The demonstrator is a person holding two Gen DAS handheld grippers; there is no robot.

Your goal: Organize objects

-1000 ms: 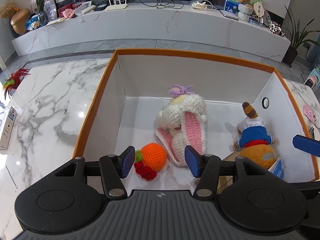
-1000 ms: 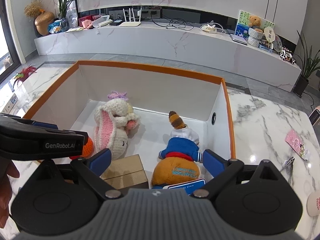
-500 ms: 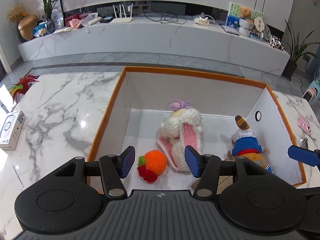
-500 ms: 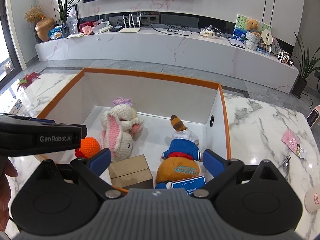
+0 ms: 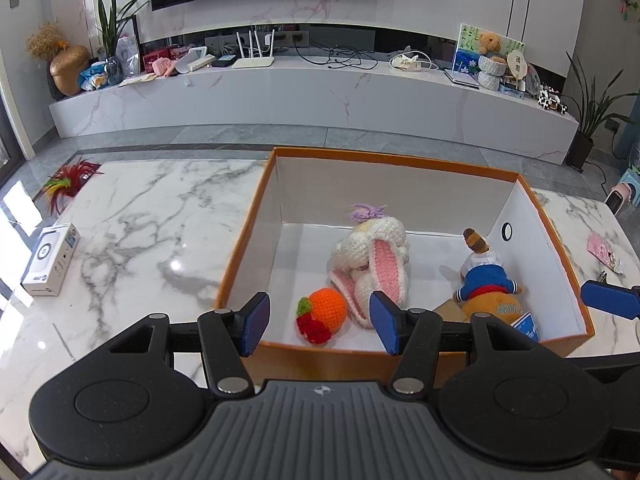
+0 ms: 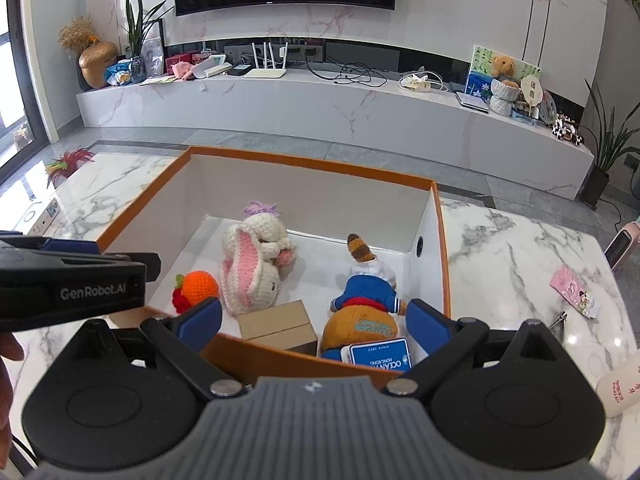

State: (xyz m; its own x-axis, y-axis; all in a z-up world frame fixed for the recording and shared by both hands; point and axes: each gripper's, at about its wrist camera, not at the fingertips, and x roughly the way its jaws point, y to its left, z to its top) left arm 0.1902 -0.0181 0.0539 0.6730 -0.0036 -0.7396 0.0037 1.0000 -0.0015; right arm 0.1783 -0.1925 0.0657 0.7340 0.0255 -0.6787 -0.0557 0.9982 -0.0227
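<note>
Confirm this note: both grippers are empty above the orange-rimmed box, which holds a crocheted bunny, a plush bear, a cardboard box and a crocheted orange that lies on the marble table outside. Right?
One error: the crocheted orange lies inside the orange-rimmed box, near the front wall beside the crocheted bunny, not outside on the table. The left wrist view shows it. The rest stands.

Both views are brightly daylit and sharp; glare is seen on the glossy white marble bench (image 5: 132,248), and edges are bent by the fisheye.

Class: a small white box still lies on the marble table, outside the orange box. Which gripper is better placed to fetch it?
Probably the left gripper: the small white box lies on its side, across bare marble table. The right gripper hangs over the orange box's far half.
</note>
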